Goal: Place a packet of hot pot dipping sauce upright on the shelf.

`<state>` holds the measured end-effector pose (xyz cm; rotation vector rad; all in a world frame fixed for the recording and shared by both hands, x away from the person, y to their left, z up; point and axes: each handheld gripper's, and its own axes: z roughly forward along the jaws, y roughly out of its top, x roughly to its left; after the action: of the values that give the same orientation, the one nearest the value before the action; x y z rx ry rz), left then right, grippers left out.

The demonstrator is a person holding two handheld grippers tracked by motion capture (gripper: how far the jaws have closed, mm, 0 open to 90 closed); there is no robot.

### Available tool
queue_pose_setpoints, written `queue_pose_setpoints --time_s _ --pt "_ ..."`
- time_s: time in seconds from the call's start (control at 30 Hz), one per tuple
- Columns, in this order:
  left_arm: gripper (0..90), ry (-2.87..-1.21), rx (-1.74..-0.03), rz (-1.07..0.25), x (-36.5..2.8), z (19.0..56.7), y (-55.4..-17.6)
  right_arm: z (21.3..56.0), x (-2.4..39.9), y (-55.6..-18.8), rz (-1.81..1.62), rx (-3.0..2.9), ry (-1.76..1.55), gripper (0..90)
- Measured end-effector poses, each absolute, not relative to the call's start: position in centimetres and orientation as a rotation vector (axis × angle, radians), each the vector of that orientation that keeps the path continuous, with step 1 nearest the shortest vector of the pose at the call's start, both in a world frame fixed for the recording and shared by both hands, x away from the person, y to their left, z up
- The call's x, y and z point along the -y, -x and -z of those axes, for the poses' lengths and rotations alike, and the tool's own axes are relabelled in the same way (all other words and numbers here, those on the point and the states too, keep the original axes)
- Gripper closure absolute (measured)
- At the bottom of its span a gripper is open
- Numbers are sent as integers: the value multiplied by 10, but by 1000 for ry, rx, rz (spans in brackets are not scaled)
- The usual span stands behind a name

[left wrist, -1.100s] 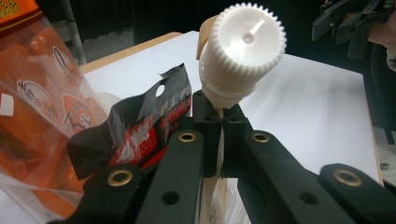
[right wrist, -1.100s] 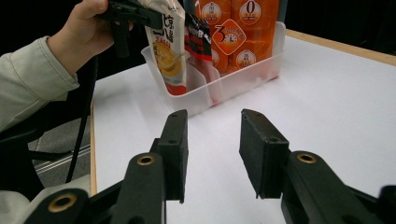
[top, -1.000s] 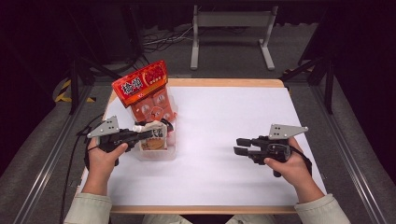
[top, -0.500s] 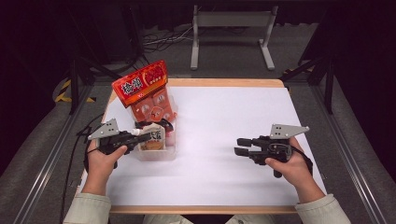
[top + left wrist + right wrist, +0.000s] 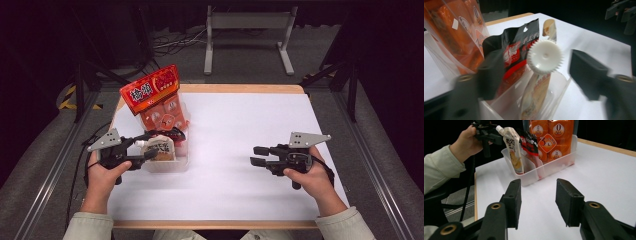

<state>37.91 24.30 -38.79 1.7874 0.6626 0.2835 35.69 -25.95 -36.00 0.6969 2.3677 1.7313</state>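
White counter (image 5: pixel 240 150), dark room around it. Left tongs (image 5: pixel 534 75) at the clear bin (image 5: pixel 172 164) on the counter's left side; jaws have just been opening, now released, standing either side of the spout pouch's white cap (image 5: pixel 545 57), not touching it. Bin contents, near end to far: spout pouch (image 5: pixel 161 149) upright in the end compartment, behind a divider; black-and-red packet (image 5: pixel 517 53) next; big orange bag (image 5: pixel 162 112) with a red header at the far end, sticking well above the rim. Right tongs (image 5: pixel 260 155) well apart on the right, over bare counter, jaws have just been opening, released, nothing between them.
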Motion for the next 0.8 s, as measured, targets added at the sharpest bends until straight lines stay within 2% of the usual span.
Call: queue_pose_setpoints --time_s 0.1,0.17,0.23,0.43,0.8 --pt "72 -1796 -701 -343 -247 385 -369 359 259 -355 -1709 -2348 -686 505" --pt "58 -1800 -716 -367 -248 385 -366 359 259 -354 -1705 -2337 -686 480" --pt "27 -1797 -743 -396 -248 383 -360 357 261 -351 -1700 -2268 -682 396" --pt "24 -1811 -782 -458 -250 379 -342 350 277 -343 -1664 -2109 -711 305" --pt "20 -1795 -804 -433 -260 386 -316 360 317 -325 -1561 -2038 -801 276"
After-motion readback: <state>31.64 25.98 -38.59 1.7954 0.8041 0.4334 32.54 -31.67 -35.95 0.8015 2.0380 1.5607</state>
